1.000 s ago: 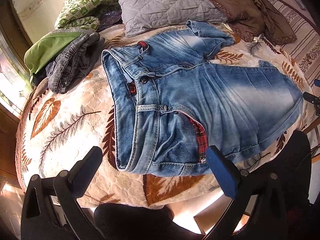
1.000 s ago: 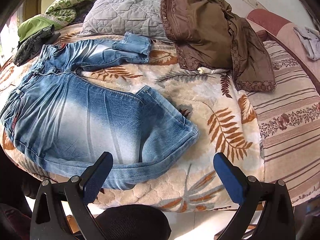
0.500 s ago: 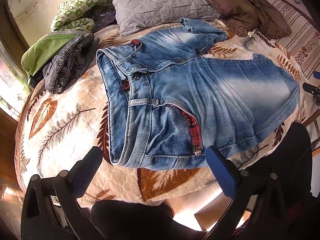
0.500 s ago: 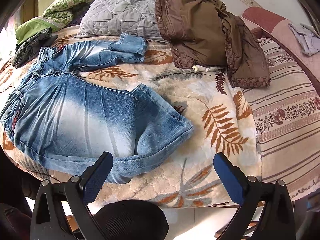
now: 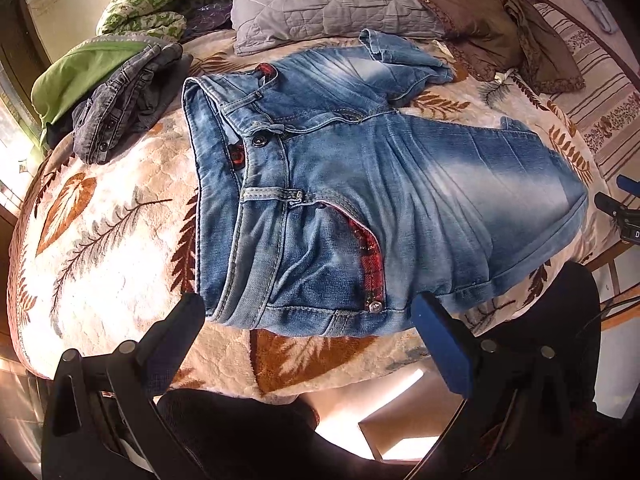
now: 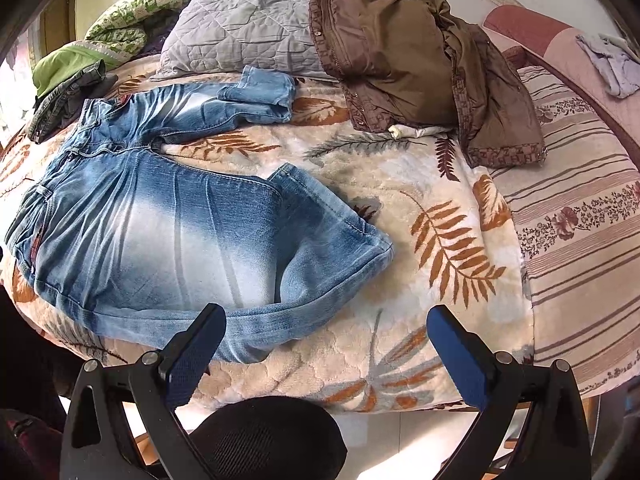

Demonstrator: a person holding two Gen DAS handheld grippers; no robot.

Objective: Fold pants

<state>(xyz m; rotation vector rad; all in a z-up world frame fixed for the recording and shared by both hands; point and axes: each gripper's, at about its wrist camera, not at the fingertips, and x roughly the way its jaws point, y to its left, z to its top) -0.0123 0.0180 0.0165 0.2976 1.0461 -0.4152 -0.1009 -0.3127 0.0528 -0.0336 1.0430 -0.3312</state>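
Blue jeans (image 5: 360,200) laid face up on the leaf-patterned blanket (image 5: 104,240) of the bed, waistband toward the left, near the blanket's front edge. Partly folded at most: both legs already doubled back on themselves, near leg (image 6: 224,248) with its cuff lying across the thigh, far leg (image 6: 240,100) turned back short of the grey pillow (image 6: 240,28). Legs not yet laid one over the other; final fold to a compact stack judged outstanding. Left gripper (image 5: 308,316) hovering at the waistband corner, fingers (image 5: 436,344) spread wide, holding nothing. Right gripper (image 6: 324,336) at the near leg's lower hem, likewise spread and empty, left pad overlapping the denim in view; contact not determinable. No brand or label legible on the jeans; only a partial white character on the dark fixture (image 5: 624,220) at the left view's right edge, unreadable.
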